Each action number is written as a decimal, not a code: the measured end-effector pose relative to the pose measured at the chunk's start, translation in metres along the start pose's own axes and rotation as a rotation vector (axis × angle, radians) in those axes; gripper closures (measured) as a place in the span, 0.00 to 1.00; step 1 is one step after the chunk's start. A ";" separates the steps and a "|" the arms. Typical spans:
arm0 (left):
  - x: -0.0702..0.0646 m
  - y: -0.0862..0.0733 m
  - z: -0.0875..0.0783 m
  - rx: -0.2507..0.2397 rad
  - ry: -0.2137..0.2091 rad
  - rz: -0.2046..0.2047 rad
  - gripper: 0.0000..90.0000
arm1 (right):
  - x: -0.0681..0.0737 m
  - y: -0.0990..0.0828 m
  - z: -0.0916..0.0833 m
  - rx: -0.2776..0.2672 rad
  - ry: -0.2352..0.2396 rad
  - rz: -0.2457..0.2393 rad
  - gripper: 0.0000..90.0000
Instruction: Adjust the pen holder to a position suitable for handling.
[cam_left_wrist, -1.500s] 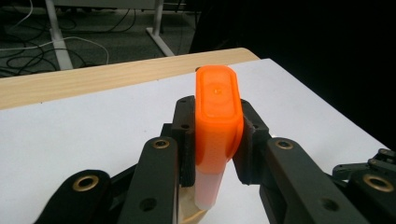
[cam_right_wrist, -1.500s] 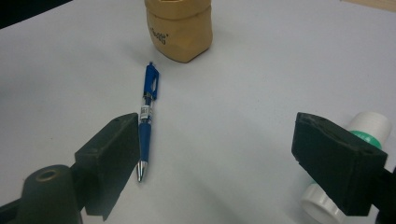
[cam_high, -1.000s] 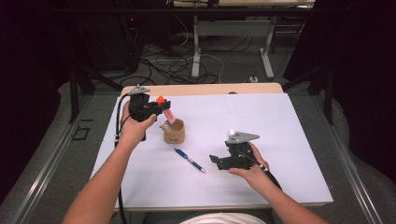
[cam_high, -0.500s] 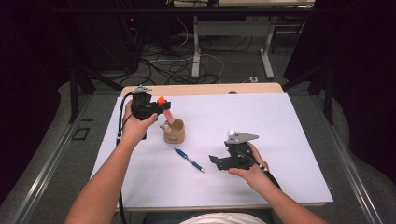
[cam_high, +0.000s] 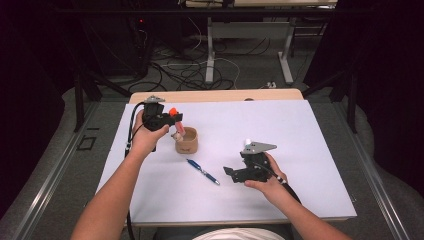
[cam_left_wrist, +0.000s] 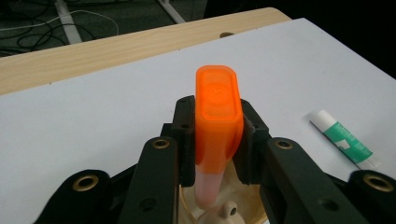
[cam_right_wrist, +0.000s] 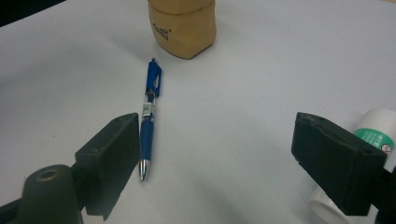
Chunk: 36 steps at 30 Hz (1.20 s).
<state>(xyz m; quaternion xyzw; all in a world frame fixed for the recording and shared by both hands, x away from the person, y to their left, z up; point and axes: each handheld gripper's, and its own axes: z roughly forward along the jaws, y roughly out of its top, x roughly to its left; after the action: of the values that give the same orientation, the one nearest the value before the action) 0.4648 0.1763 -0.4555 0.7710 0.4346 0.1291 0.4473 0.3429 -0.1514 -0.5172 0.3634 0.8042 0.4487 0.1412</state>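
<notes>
Where the left gripper (cam_left_wrist: 217, 140) hangs over the tan cup (cam_high: 186, 141), its jaws are pinched on an orange-capped marker (cam_left_wrist: 215, 121), whose pale barrel points down into the cup's mouth. From the left gripper view the lower end of the marker drops out of sight between the jaws, so whether its tip touches the cup's bottom cannot be told; a small whitish knob sits at the lower edge there, cut off and hard to name. The right gripper (cam_right_wrist: 233, 163) rests low on the white table cover (cam_high: 300, 130) with its jaws spread wide and nothing between them. A blue pen (cam_right_wrist: 148, 112) lies flat just beside one jaw, in front of the cup. A glue stick (cam_right_wrist: 373, 128) sits partly hidden behind the other jaw.
</notes>
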 end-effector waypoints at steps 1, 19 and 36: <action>0.000 -0.001 0.000 0.013 0.000 0.004 0.82 | 0.000 0.000 0.000 0.000 0.000 0.002 0.17; -0.002 -0.016 0.013 0.089 0.034 0.022 0.82 | 0.003 -0.001 0.002 0.012 0.010 -0.003 0.17; -0.001 -0.016 0.011 0.093 0.057 -0.037 0.74 | 0.003 -0.001 0.002 0.014 0.009 -0.010 0.17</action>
<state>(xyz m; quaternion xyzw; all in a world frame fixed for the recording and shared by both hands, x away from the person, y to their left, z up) 0.4615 0.1724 -0.4746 0.7786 0.4671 0.1224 0.4008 0.3413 -0.1478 -0.5191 0.3583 0.8096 0.4442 0.1372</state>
